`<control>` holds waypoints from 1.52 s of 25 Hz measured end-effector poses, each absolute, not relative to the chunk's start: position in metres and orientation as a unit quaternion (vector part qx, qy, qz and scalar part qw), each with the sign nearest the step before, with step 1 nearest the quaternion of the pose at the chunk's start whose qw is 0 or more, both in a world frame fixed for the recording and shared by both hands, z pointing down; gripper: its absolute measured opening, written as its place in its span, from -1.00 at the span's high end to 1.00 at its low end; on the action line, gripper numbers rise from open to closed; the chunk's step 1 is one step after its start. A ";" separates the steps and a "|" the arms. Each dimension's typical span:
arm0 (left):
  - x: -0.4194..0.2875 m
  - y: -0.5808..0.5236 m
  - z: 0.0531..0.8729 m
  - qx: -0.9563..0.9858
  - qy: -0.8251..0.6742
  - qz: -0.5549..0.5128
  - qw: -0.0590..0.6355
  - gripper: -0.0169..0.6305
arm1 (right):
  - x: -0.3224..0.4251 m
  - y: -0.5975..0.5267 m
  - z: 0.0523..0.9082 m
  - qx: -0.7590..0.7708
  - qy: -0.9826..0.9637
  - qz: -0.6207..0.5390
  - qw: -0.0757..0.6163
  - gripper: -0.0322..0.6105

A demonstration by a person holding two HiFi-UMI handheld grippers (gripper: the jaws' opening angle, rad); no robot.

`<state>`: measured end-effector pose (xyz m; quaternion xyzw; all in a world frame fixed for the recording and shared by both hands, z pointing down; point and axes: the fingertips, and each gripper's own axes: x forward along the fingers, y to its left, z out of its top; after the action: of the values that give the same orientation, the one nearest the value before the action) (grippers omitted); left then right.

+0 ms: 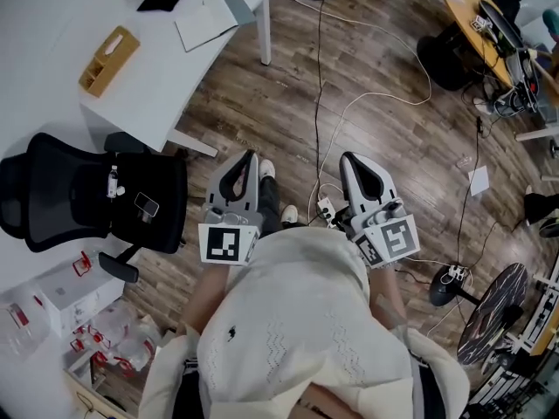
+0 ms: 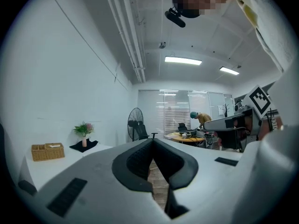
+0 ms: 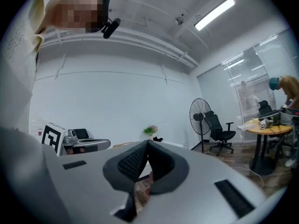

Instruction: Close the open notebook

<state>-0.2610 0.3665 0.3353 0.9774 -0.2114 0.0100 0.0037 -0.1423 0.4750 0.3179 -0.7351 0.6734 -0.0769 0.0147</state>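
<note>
In the head view the notebook lies open on the white desk at the top left, pale pages up, with a grey flap at its right end. Both grippers are held level in front of the person's body, over the wooden floor and well short of the desk. The left gripper has its jaws together with nothing between them, as the left gripper view also shows. The right gripper is likewise shut and empty. Neither gripper view shows the notebook.
A wicker basket and a flower vase on a black cloth share the desk. A black office chair stands left of the grippers. Cables and a power strip lie on the floor ahead. A floor fan is at the right.
</note>
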 end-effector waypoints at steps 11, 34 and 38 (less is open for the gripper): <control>-0.174 0.292 0.333 0.987 -0.158 0.012 0.032 0.91 | -0.080 0.409 0.324 -0.759 0.644 -0.097 0.002 0.90; -0.112 0.145 0.344 0.991 -0.126 0.004 0.046 0.91 | -0.017 0.278 0.320 -0.796 0.599 -0.087 -0.015 0.90; -0.115 0.136 0.349 0.989 -0.137 0.007 0.054 0.91 | -0.013 0.268 0.316 -0.793 0.604 -0.083 -0.020 0.90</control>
<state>-0.1151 0.1361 0.3486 0.9891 -0.1371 0.0074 0.0541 -0.0135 0.2680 0.3157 -0.7927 0.6036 -0.0834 -0.0198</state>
